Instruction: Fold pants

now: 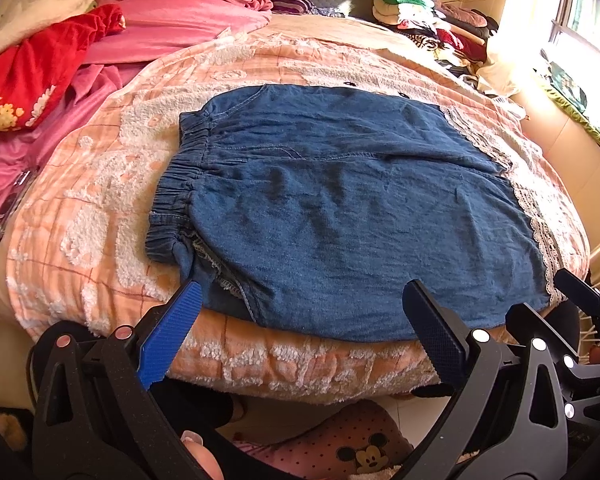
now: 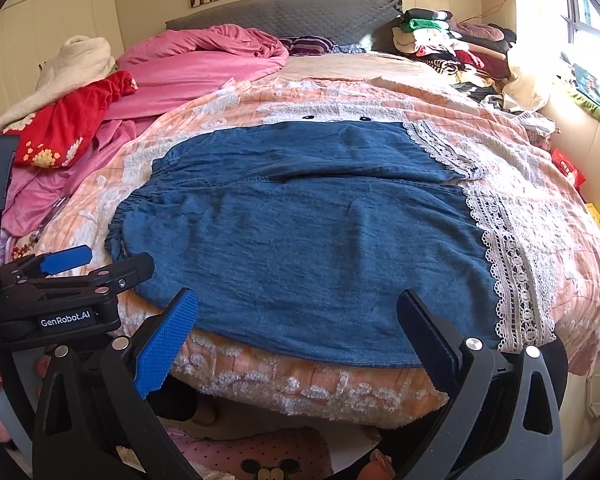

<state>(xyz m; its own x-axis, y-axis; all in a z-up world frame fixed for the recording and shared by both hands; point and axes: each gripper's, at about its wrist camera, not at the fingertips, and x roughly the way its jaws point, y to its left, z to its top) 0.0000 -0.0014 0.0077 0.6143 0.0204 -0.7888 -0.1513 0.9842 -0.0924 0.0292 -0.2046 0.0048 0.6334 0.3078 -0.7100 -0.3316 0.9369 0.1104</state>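
Denim, soft and thin by the look of its fine wrinkles: the pants lie spread flat on the blanket, just ahead of both my tools. Waistband, gathered elastic, sits ahead-left of my left gripper; the lace hems run ahead-right of my right gripper. A seam line crosses the middle, so one leg appears to lie beyond the other, both flattened side by side. I judge no fold made yet.

Left gripper: jaws wide apart, holding nothing, hovering at the near edge of the cloth. Right gripper: likewise spread and empty, near the same edge, further toward the hem side. Held low and at the edge, I think, because the near border is the natural place to pinch for lifting the close leg over the far one.

Blanket is peach check with raised white tufted patches, fuzzy; it should grip the denim somewhat and keep it from sliding. The near hem overhangs the bed edge slightly. Pink quilt and red cloth lie far ahead-left, well apart from the pants. Clothes pile far ahead-right.
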